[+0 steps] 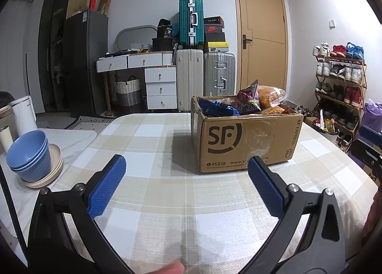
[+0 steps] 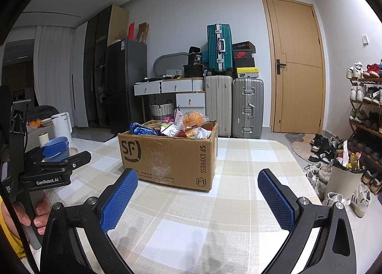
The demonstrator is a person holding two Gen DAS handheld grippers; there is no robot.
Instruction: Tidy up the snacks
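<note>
Left tool (image 1: 186, 185) and right tool (image 2: 197, 196) level above table (image 1: 167, 202), spread wide (nothing held), facing snack box (image 1: 246, 138).

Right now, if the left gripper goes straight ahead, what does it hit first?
Probably the cardboard box: left gripper is open and empty, with only bare tablecloth before the box's front face. Depth is uncertain.

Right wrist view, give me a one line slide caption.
Open right gripper hovers over the checked table facing a snack-filled SF cardboard box.

Blue bowls (image 1: 28, 152) stacked on plates by checked tablecloth (image 1: 167, 193); suitcases (image 2: 235, 104), shoe rack (image 1: 340, 88) bkgd.
</note>
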